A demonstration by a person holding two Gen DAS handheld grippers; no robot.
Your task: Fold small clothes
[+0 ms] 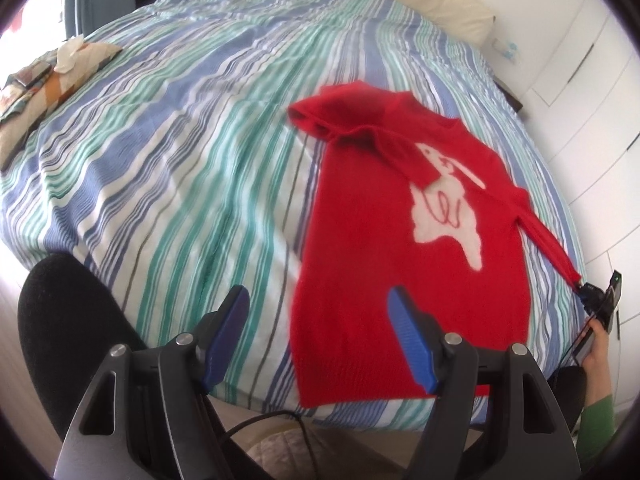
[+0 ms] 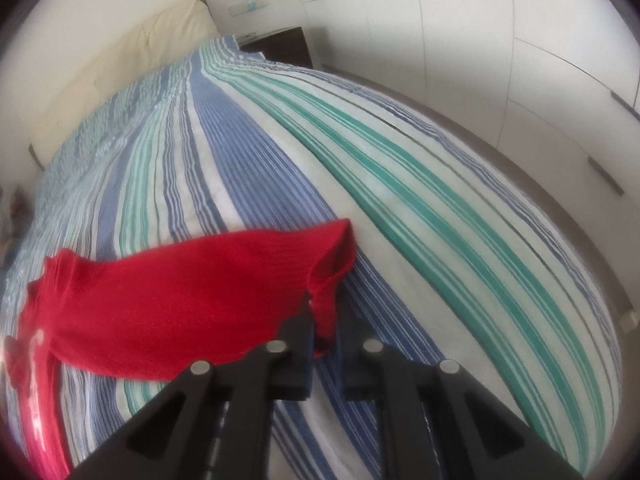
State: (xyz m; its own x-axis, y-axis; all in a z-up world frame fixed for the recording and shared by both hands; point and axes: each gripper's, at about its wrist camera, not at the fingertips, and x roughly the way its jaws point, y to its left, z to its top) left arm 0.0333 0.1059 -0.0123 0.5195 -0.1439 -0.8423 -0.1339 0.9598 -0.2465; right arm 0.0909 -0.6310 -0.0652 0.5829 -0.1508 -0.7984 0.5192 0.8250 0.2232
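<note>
Right gripper (image 2: 324,330) clenched on the cuff of the red sweater's right sleeve (image 2: 188,292), drawn out sideways; left gripper (image 1: 320,336) released, hovering over the hem. Red sweater (image 1: 360,240) flat on the striped bedspread (image 1: 180,160), left sleeve (image 1: 404,152) already crossed over the chest. Right sleeve and body fold seemingly left.

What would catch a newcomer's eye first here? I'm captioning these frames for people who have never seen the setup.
The bright red sweater with its white figure, spread on the striped bedspread near the bed's foot. One sleeve is folded across the chest; the other sleeve is stretched out sideways, its cuff pinched in the right gripper. The left gripper is over the hem, blue pads apart.
</note>
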